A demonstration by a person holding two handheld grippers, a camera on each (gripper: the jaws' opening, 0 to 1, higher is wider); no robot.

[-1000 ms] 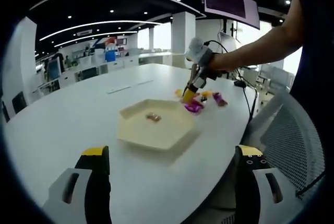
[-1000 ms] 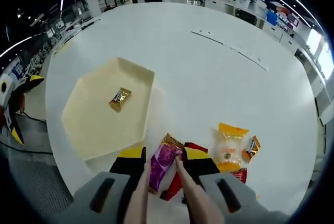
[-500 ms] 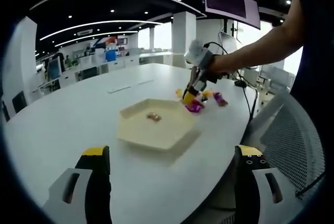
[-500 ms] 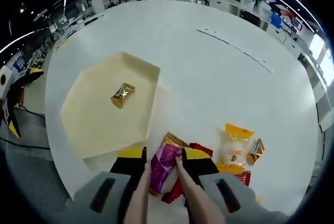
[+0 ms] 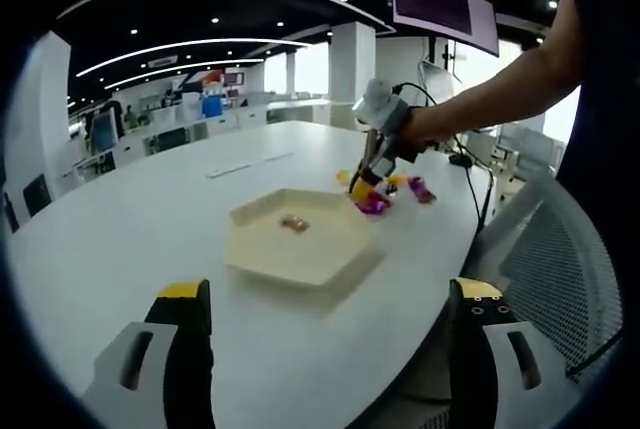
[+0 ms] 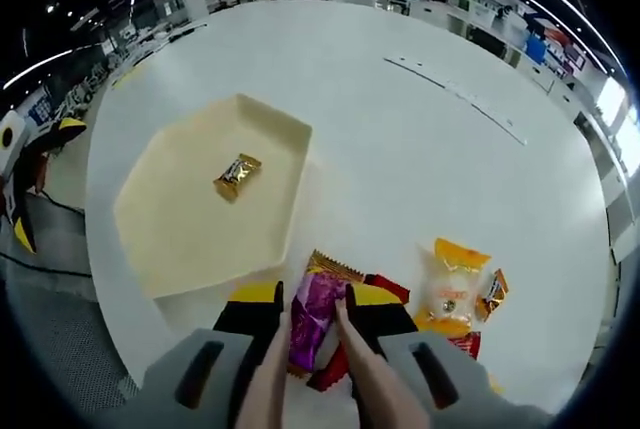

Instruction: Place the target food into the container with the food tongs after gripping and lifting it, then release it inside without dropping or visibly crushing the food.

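Note:
A cream hexagonal tray holds one gold-wrapped candy. My right gripper is shut on the food tongs, whose tips pinch a purple snack packet just off the tray's near corner, above the snack pile. In the left gripper view the same tray lies mid-table with the candy inside. Beyond it is the right gripper with the purple packet. My left gripper stands open, low over the table's near edge, holding nothing.
A brown packet, a red packet, a yellow bag and a small orange packet lie in the pile. A person's arm reaches in from the right. A mesh chair stands by the table's edge.
The right gripper view has shifted slightly, with the tray now a little nearer. The purple packet stays pinched in the tongs. The left gripper has not moved.

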